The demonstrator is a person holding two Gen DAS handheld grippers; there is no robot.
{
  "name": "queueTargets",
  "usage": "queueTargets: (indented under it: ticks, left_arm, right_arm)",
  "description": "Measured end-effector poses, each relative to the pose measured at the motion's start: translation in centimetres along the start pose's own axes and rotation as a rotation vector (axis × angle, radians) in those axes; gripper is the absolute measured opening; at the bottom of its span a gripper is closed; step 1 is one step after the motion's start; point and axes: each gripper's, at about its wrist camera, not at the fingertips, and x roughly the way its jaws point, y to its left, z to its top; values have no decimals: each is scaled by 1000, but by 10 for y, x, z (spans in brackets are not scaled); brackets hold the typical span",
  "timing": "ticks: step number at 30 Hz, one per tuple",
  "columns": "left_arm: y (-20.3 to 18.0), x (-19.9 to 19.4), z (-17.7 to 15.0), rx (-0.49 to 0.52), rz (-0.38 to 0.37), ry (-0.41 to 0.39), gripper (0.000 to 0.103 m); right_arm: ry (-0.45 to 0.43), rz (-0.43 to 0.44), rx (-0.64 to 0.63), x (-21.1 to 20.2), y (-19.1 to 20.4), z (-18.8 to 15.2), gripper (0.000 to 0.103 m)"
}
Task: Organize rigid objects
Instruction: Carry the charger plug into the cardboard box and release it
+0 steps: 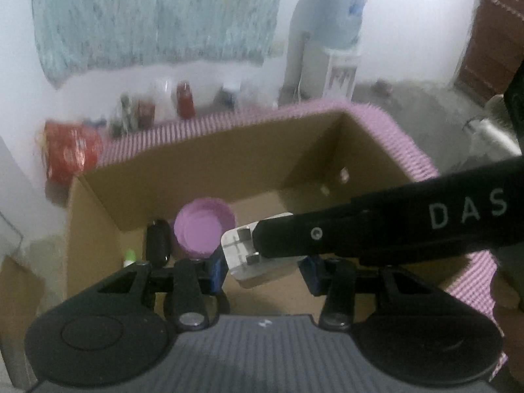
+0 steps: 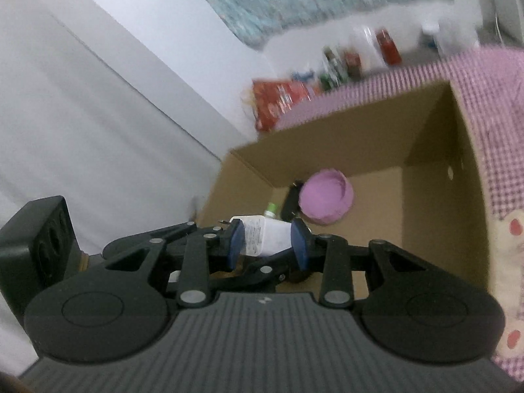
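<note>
Right gripper (image 2: pixel 268 242): your pads clamp the white charger (image 2: pixel 267 237) above the cardboard box (image 2: pixel 425 216).
Left gripper (image 1: pixel 263 270): yours gapes, empty.
Purple bowl (image 1: pixel 203 226): inside box.

White wall (image 1: pixel 203 78) showing behind; teal cloth (image 1: pixel 154 16) hanging on it; pink checked tablecloth (image 2: pixel 491 104) covering table; brown door (image 1: pixel 491 39) standing right.

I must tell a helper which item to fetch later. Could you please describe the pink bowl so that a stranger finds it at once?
Find the open cardboard box on the pink checked cloth. On its floor, near the back wall, lies the pink bowl, beside a slim black object. It is the only round, pink thing inside; the white plug adapter that the right gripper holds is blocky.
</note>
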Motion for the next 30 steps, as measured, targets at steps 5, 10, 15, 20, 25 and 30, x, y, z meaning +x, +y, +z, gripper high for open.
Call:
queueTargets:
  ticks: [5, 10, 15, 20, 25, 30]
  left_arm:
    - [15, 34, 10, -8, 6, 113, 47]
    - [25, 59, 14, -46, -6, 198, 47]
    - [23, 60, 14, -37, -26, 226, 46]
    - [11, 56, 12, -14, -7, 231, 46]
    - [11, 51, 14, -14, 2, 185, 54]
    - [10, 19, 17, -5, 32, 92, 70]
  right_arm:
    - [91, -17, 54, 29, -24, 1, 32]
    - [157, -31, 97, 50, -42, 3, 32]
    - [192, -36, 111, 64, -48, 6, 32]
    - [210, -39, 120, 73, -50, 4, 32]
    - [168, -32, 128, 66, -52, 4, 33]
    - [71, -19, 97, 30, -43, 3, 35]
